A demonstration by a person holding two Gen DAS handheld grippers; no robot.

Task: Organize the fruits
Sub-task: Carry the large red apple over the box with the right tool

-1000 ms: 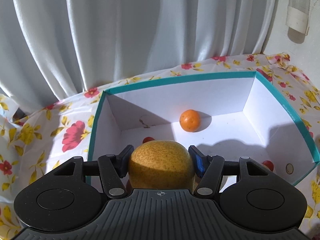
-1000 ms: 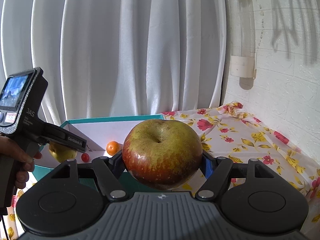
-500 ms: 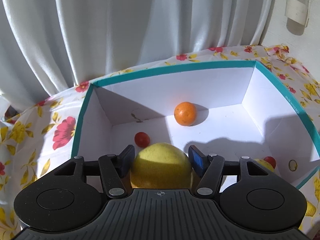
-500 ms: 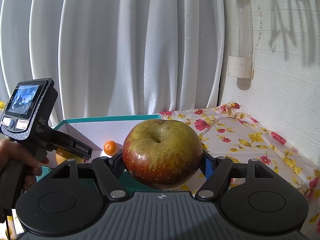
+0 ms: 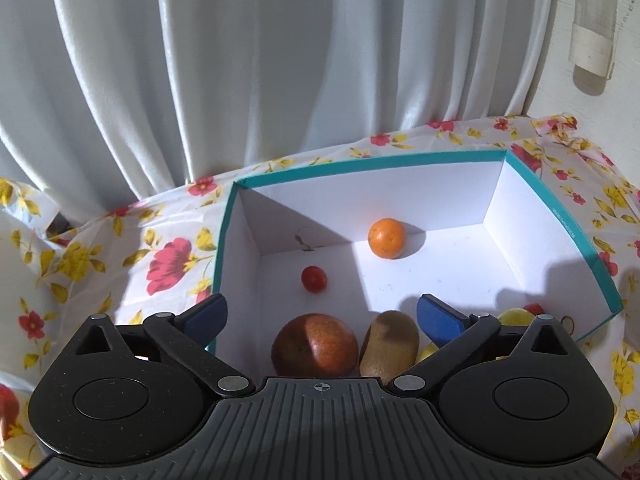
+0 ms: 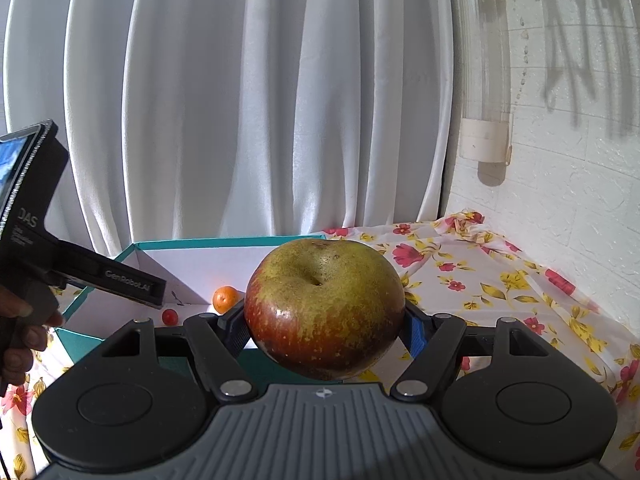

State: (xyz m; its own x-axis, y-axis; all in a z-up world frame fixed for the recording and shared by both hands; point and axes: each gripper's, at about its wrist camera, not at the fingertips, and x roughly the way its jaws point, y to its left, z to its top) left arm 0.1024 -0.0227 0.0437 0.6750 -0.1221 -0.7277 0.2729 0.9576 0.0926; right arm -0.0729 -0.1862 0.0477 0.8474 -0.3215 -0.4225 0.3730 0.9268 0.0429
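So we're partway through sorting the fruit into the teal-rimmed box [image 5: 416, 159] sitting on the flowery-cloth counter [image 5: 120, 248]. Inside already: an orange [image 5: 386, 238] near the back wall, a cherry tomato [image 5: 314, 279] toward the left wall, and at the near edge a reddish apple [image 5: 315, 345] with a kiwi [image 5: 389, 342] touching or just beside it. There's something yellow and a bit of red at the box's near right corner, but our own gear hides most of it.

Our left hand-held gripper [image 5: 322, 312] has just been opening and now stands wide with nothing between its pads, poised above those near-edge fruits. Our right hand-held gripper [image 6: 325, 330] is clamped on a big green-red apple [image 6: 324, 308], held up outside the box on its right side. We'd guess that one goes in next.
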